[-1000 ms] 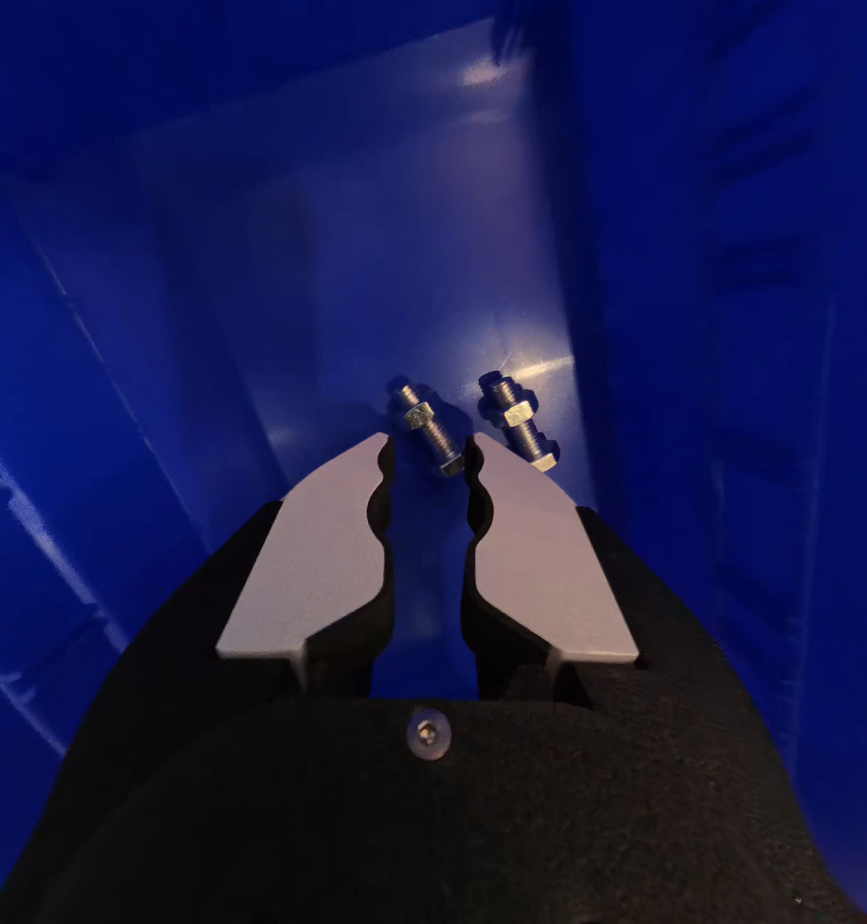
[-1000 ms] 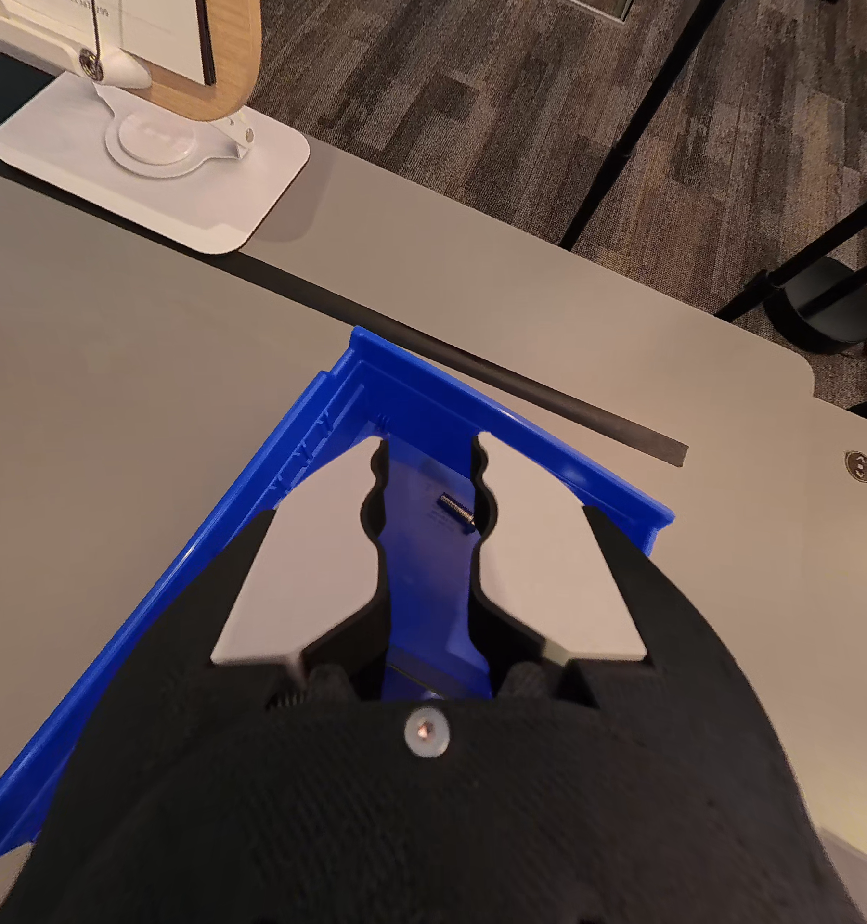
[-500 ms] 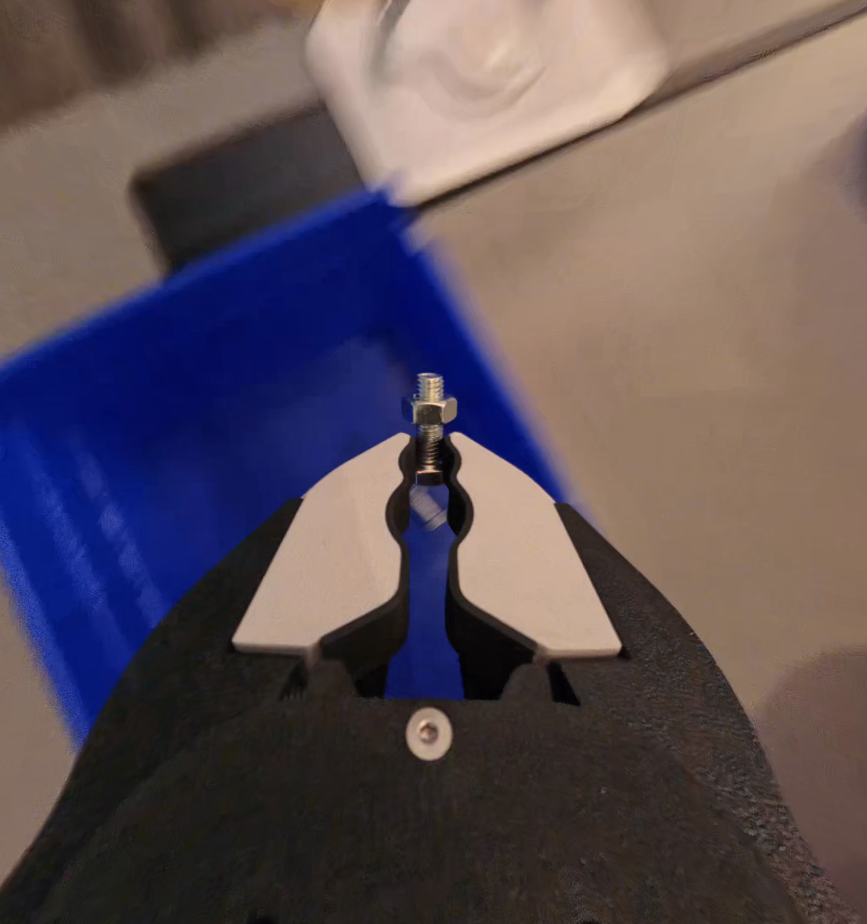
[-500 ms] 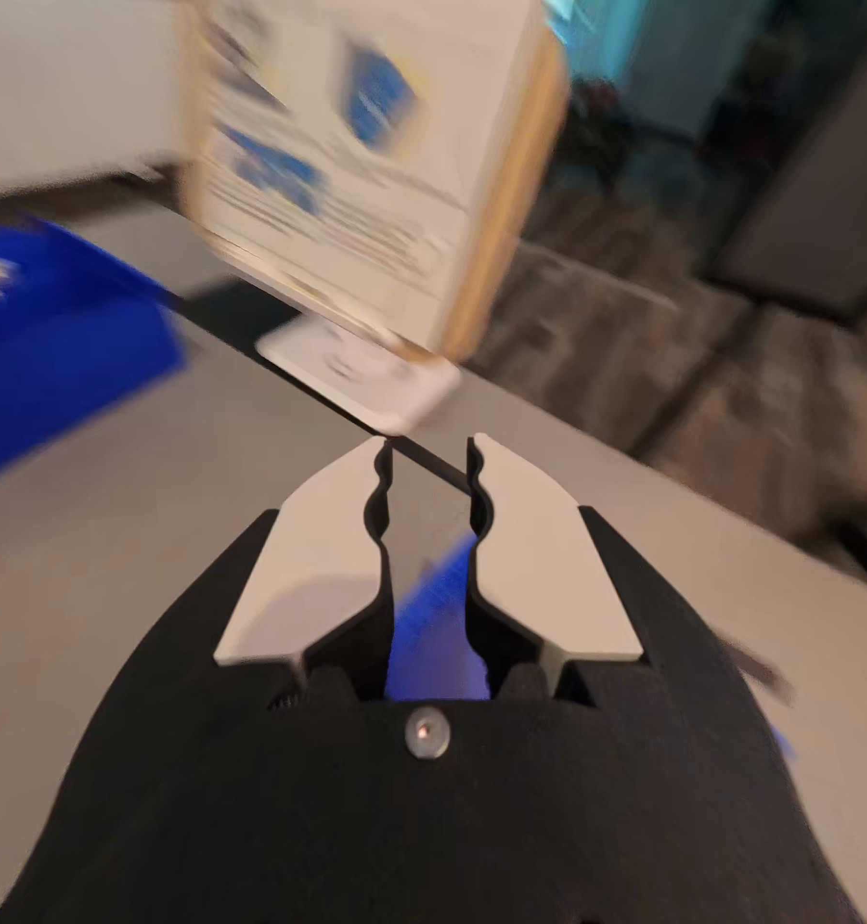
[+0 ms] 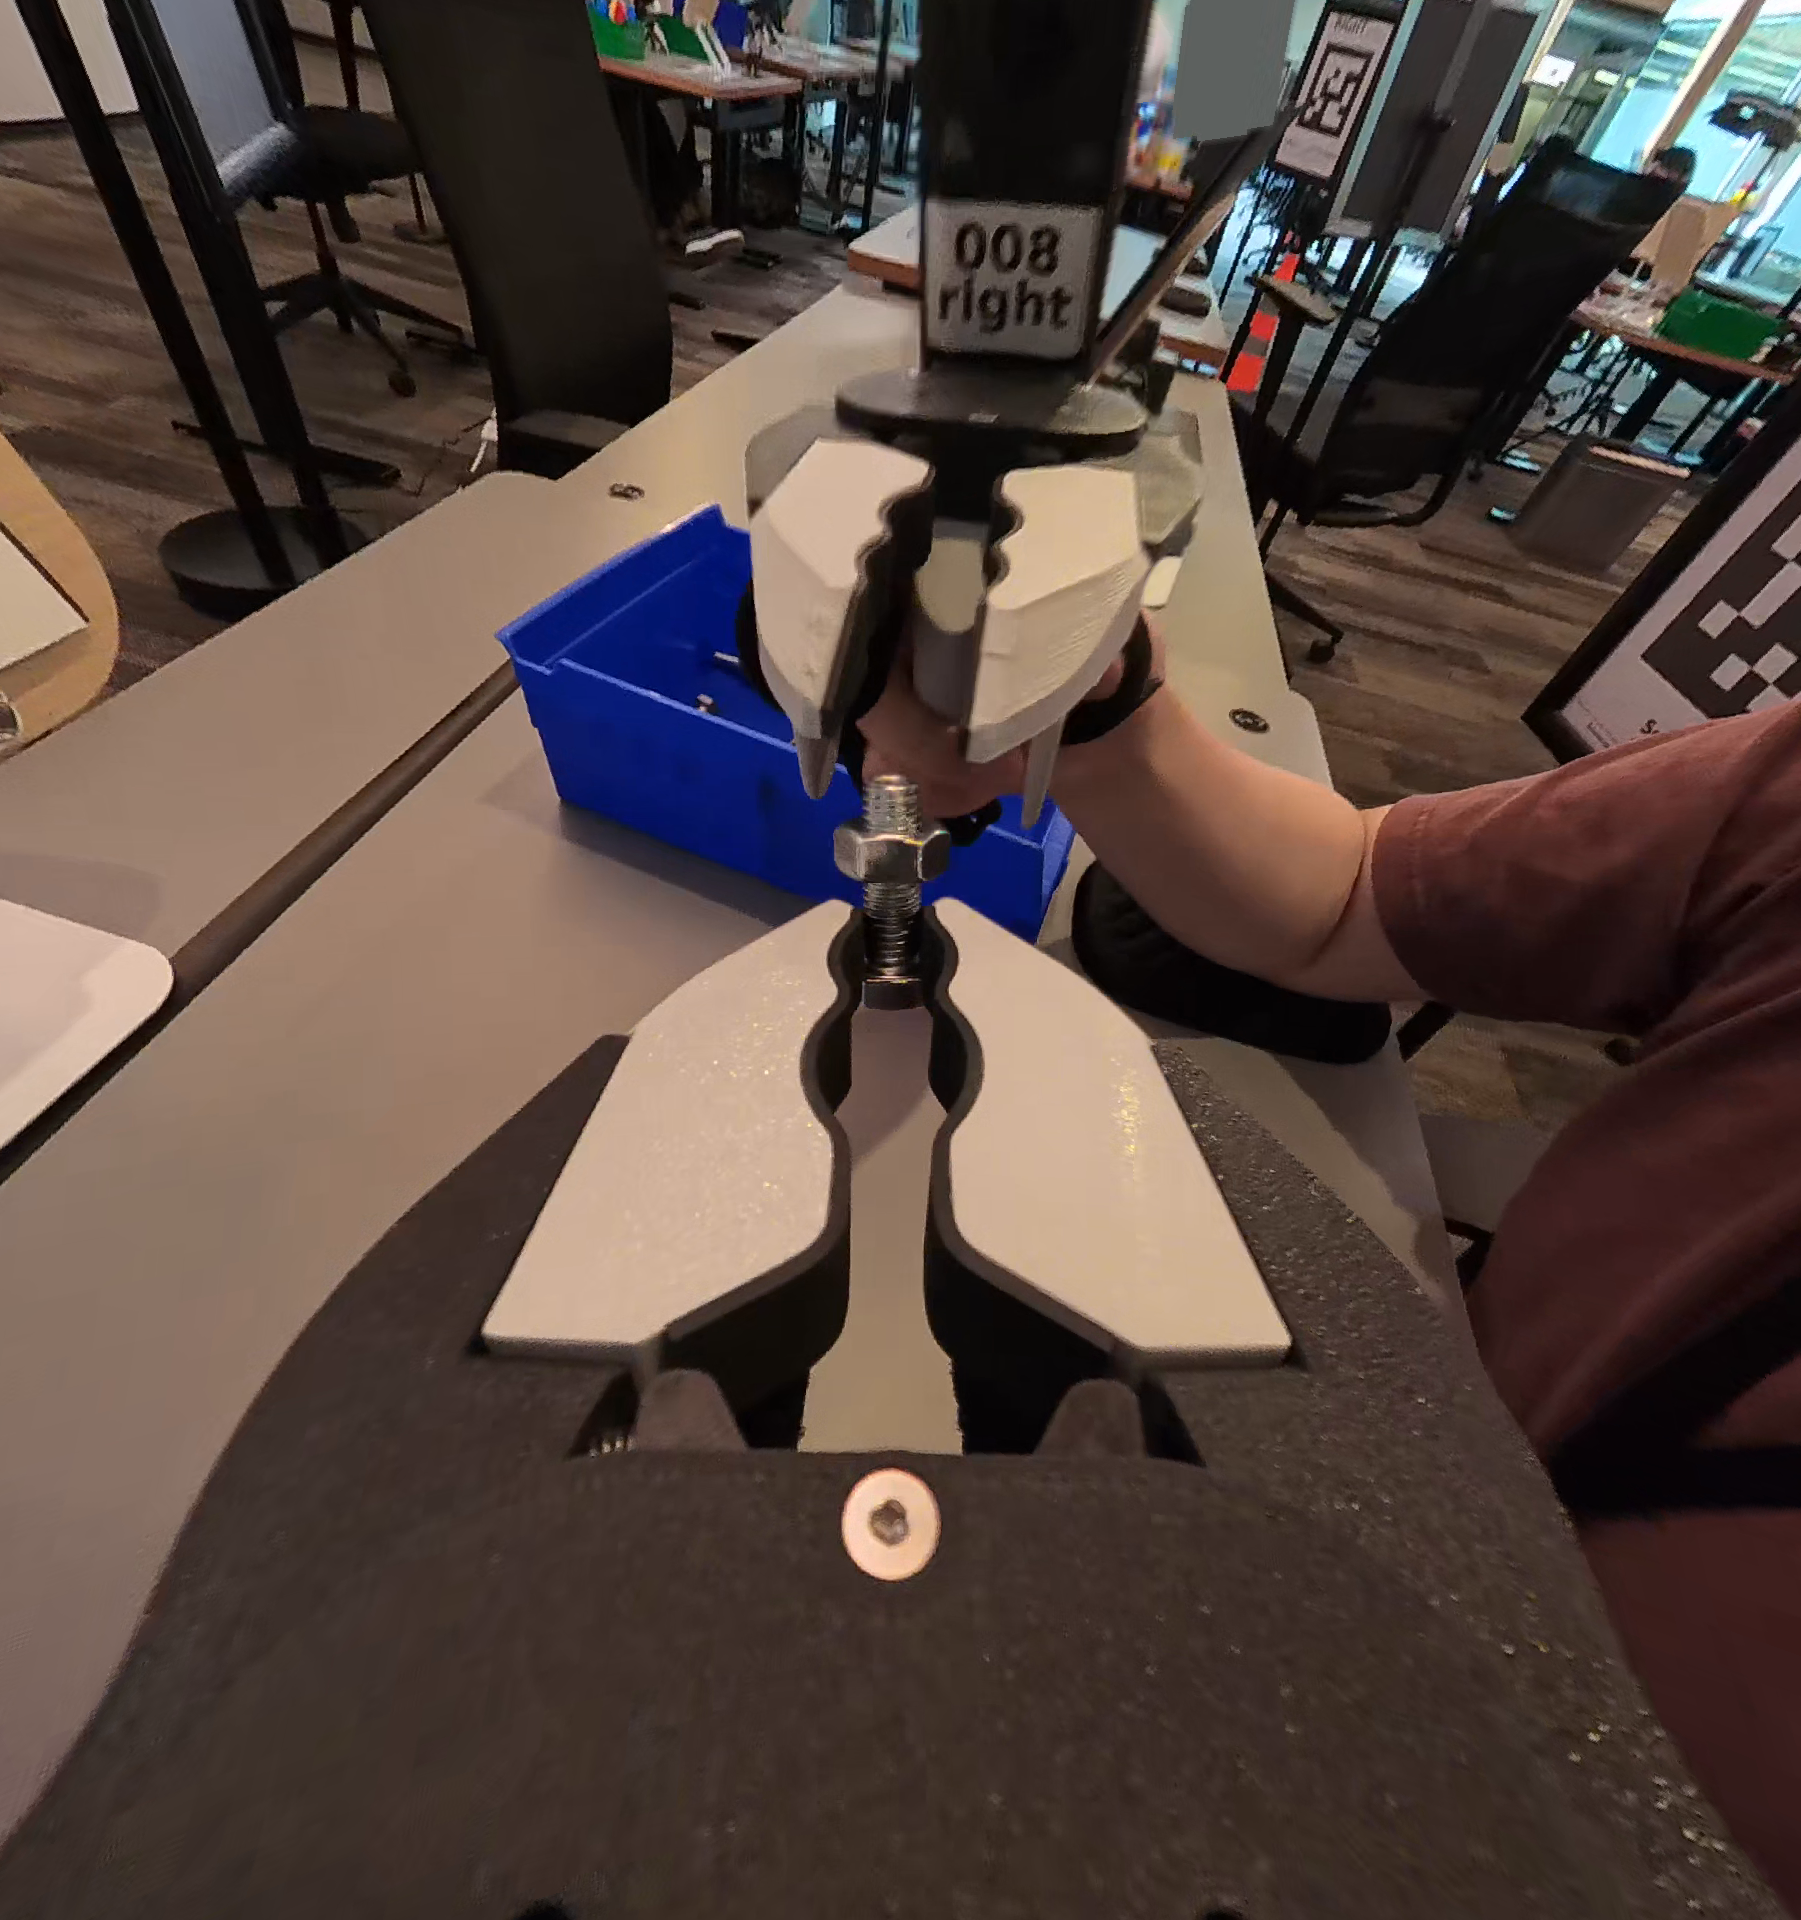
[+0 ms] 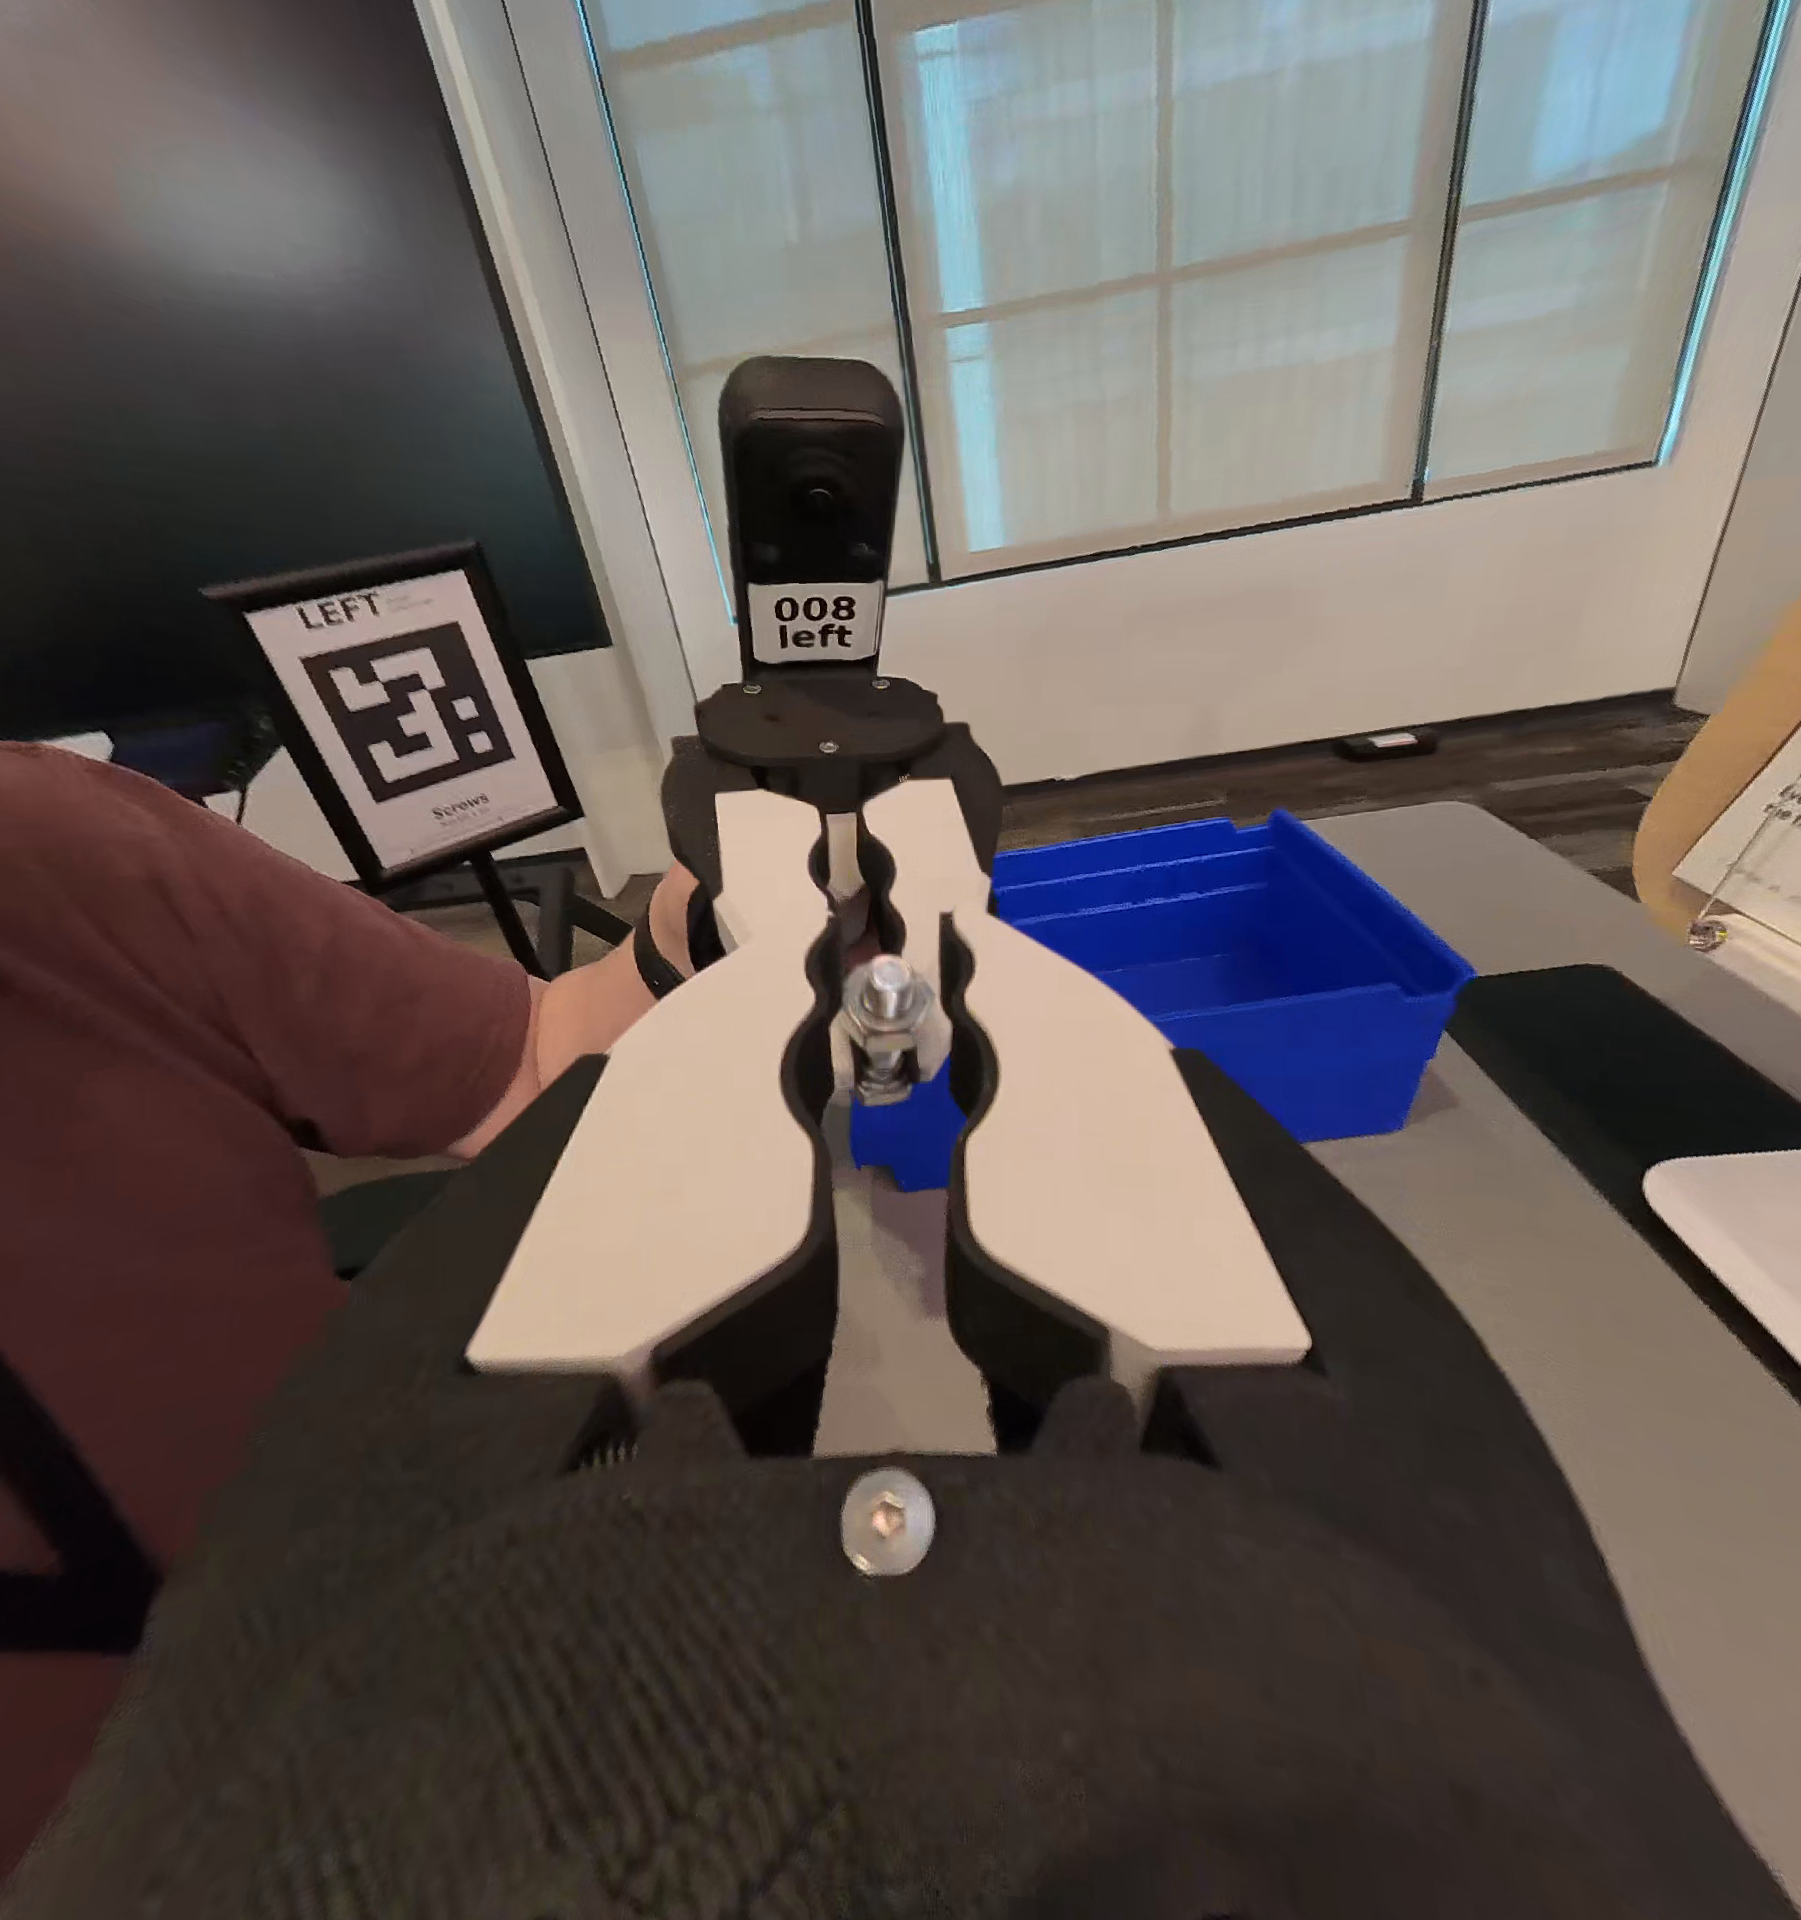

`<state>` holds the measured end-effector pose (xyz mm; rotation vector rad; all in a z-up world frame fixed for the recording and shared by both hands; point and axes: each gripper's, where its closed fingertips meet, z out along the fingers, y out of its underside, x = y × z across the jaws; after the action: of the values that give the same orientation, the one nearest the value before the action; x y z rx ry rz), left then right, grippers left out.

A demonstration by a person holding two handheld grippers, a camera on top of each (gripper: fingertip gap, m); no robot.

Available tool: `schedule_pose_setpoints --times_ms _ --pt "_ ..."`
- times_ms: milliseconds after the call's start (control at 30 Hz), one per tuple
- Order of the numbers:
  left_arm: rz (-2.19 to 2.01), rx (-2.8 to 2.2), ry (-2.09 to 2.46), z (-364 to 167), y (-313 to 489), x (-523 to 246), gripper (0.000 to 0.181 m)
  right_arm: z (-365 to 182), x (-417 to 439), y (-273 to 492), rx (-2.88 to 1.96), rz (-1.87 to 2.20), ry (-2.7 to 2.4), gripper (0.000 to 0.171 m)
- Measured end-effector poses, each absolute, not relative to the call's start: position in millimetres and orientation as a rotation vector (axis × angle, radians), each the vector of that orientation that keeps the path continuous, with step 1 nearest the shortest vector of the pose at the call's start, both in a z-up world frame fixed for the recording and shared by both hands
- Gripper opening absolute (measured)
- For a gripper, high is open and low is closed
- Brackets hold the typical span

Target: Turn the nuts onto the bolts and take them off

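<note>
The left gripper (image 5: 891, 951) is pinching the head end of the bolt (image 5: 888, 935) between its fingers, holding it upright so the threaded shank is sticking out past the tips with the nut (image 5: 892, 852) sitting part-way along it; gripping low like this is probably leaving the nut and the free thread exposed for the other tool to reach. Directly opposite, the right gripper (image 5: 922, 795) is facing tip to tip with its fingers spread, one tip on either side of the thread end, just beyond the nut and not visibly touching it. In the right wrist view the nut (image 6: 883, 1023) is lying between the parted fingers (image 6: 1041, 1049), so the right gripper is likely lining up to close on the flats and turn. Behind and to the right of the fingers, the blue bin (image 6: 1322, 997) is resting on the grey tabletop (image 5: 376, 997), apparently as the store for the remaining hardware, near enough to reach without moving far
</note>
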<state>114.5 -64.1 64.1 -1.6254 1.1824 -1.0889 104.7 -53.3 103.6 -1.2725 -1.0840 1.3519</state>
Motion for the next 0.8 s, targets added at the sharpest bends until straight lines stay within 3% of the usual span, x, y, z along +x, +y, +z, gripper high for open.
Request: schedule_pose_setpoints --times_ms 467,567,633,800 --pt "-1.123 -1.573 1.179 72 -66 113 0.011 97 101 -56 -1.273 1.451 -1.096 0.01" --pt "-1.107 -1.553 1.193 71 -67 113 0.039 101 104 -56 -1.247 1.418 -1.095 0.01" --pt "-1.07 -1.56 1.25 62 -71 118 0.048 106 106 -63 -1.21 1.424 -1.12 0.01" --pt "-1.091 -1.52 1.332 55 -86 133 0.036 105 103 -78 -1.151 1.439 -1.215 0.01"
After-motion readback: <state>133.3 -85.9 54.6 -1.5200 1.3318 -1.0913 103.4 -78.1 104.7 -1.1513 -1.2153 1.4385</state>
